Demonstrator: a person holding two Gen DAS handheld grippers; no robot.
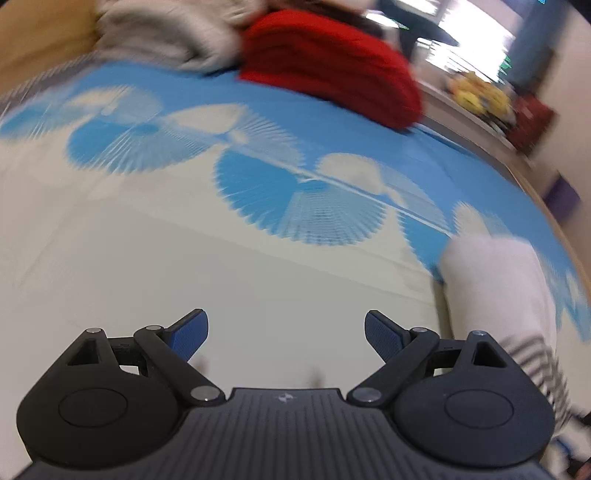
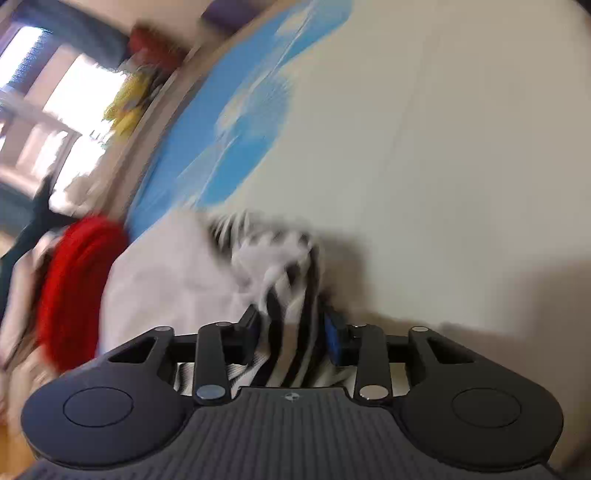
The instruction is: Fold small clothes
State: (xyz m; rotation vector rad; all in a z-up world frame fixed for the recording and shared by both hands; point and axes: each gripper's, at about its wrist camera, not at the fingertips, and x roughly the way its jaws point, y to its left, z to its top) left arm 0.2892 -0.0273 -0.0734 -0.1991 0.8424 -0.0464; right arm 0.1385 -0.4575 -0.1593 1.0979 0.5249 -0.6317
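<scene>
Right gripper (image 2: 290, 332) is clamping a bunched white sock with black stripes (image 2: 280, 280), which is trailing onto the blue-and-cream sheet (image 1: 258, 280) just beside a red knitted garment (image 2: 74, 288). Left gripper (image 1: 286, 332) is hovering with jaws spread wide and empty, the sock lying off to its right. Folding is looking barely begun: the sock is crumpled, and the red piece and a grey one (image 1: 159, 33) behind it are waiting.
</scene>
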